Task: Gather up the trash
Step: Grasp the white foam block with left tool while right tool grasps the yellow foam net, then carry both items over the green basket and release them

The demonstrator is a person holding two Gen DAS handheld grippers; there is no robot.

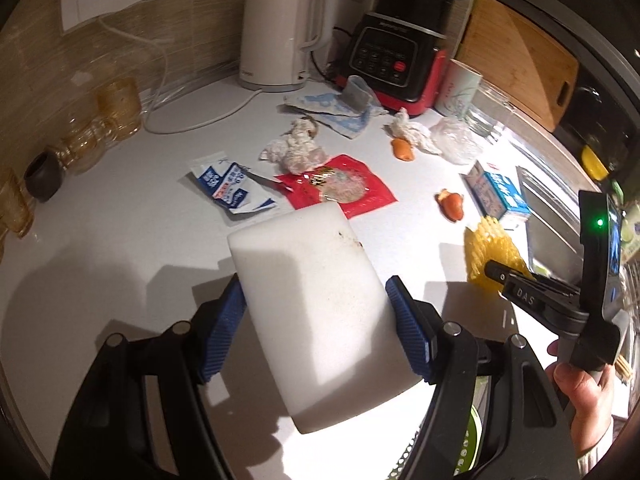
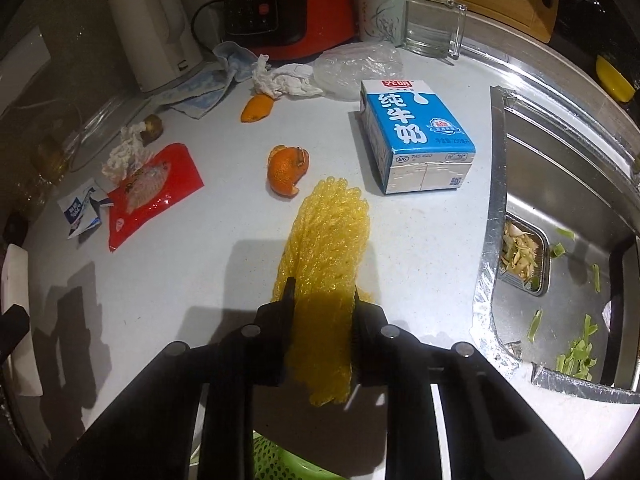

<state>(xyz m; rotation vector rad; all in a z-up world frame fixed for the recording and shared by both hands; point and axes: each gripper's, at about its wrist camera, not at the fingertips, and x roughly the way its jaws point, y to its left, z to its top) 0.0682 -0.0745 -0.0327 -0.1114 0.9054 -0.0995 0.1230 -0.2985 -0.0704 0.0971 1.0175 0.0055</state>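
- While the right gripper has its fingers pinching the yellow foam net, which trails on the bench, lift straight up before swinging to the green basket, probably the bin.
- Left gripper clamps the white foam block; keep it level.

Blue milk carton: "纯牛奶", red "光明" tag, "SIG" on side. Right gripper arm: "DAS".

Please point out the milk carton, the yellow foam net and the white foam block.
milk carton (image 2: 412, 128): right wrist view, blue top face.
yellow foam net (image 2: 332, 232): right wrist view, middle of mesh.
white foam block (image 1: 316, 304): left wrist view, top face.
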